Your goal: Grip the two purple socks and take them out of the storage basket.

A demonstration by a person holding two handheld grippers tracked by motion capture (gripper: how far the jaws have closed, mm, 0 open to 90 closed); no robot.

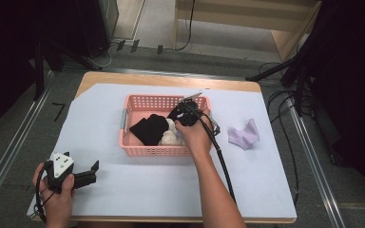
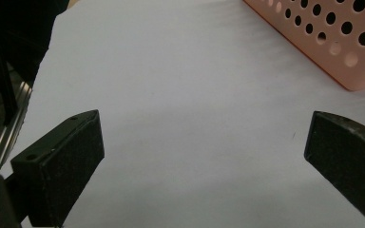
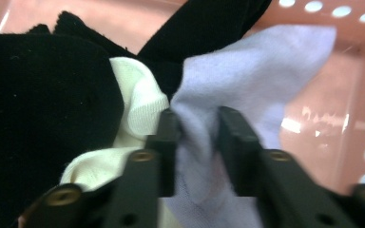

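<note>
A pink perforated basket (image 1: 157,151) stands mid-table and holds a black garment (image 1: 147,128) and a white sock (image 1: 171,135). My right gripper (image 1: 183,116) reaches down into the basket's right side. In the right gripper view its jaws (image 3: 197,121) pinch a fold of a lavender sock (image 3: 256,66), with the white sock (image 3: 140,99) and the black garment (image 3: 43,109) just to the left. My left gripper (image 1: 94,172) rests near the front left of the table, open with nothing between its jaws (image 2: 204,142).
A second lavender sock (image 1: 244,135) lies on the white sheet (image 1: 138,190) to the right of the basket. The basket's corner (image 2: 332,42) is at the upper right of the left gripper view. Cables and dark stands line the table's right and far sides.
</note>
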